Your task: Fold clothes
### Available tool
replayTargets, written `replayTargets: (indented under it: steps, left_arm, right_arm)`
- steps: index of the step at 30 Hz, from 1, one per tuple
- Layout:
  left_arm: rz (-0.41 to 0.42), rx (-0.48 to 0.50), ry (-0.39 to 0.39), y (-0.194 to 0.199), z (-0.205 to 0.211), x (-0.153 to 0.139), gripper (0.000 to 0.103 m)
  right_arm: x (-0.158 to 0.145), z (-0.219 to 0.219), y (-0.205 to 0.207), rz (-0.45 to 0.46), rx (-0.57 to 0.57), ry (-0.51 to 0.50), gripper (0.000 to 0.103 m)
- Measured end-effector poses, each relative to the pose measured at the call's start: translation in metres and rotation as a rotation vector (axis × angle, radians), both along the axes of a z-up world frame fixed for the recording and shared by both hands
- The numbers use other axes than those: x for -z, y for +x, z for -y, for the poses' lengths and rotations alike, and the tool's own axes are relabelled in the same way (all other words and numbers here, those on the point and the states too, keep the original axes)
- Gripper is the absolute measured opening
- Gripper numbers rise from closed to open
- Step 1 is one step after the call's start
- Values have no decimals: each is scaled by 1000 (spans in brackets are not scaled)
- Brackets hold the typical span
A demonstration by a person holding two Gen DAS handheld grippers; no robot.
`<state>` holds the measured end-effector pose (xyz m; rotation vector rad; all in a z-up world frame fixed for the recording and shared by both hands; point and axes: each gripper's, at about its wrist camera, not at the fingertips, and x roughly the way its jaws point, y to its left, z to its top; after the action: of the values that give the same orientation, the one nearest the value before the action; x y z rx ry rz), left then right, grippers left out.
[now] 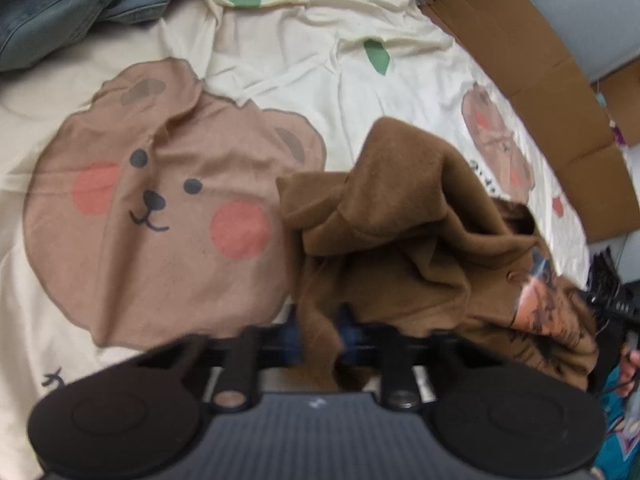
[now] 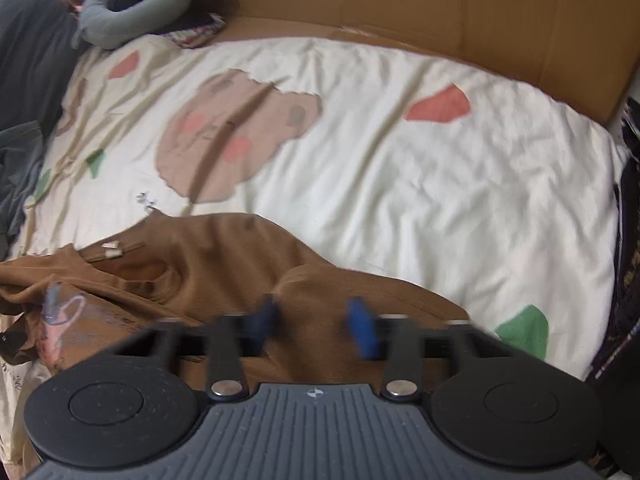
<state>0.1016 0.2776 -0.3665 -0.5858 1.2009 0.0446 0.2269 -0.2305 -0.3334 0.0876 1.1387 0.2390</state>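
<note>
A crumpled brown T-shirt [image 1: 400, 240] with a printed picture lies on the cream bear-print bedcover [image 1: 360, 80]. In the left wrist view, my left gripper [image 1: 322, 330] is shut on a fold of the shirt's brown cloth, which bunches up between the blue pads [image 1: 294, 332]. In the right wrist view the same T-shirt [image 2: 208, 256] lies spread out, collar to the left. My right gripper [image 2: 314, 320] hovers low over its right part. Its blurred blue pads [image 2: 362, 332] stand apart, with brown cloth in the gap but not pinched.
Brown cardboard [image 2: 400, 8] lines the far side of the bed. A blue denim garment [image 1: 60, 0] lies at the top left. A grey cushion [image 2: 132, 8] and dark clothes [image 2: 24, 80] sit at the left. A hand [image 1: 632, 360] holds something black at the right edge.
</note>
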Motion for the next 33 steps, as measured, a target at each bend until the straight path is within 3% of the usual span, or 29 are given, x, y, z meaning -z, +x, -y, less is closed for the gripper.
replayTargets:
  steps: [4,21,26,33]
  left_arm:
    - [17,13,41,-8,-7,-13,6]
    - [-31,20,202,-61,-63,-70,3]
    - [-88,20,232,-73,-71,-71,4]
    - [-201,-24,237,-94,-82,-60,9]
  right_arm:
    - [-11,20,-3,39,51,6,1]
    - [-54,115,-52,95,303,-51,0]
    - [-55,132,-75,92,374,-41,0]
    - [-34,143,-110,26,428,-26,0]
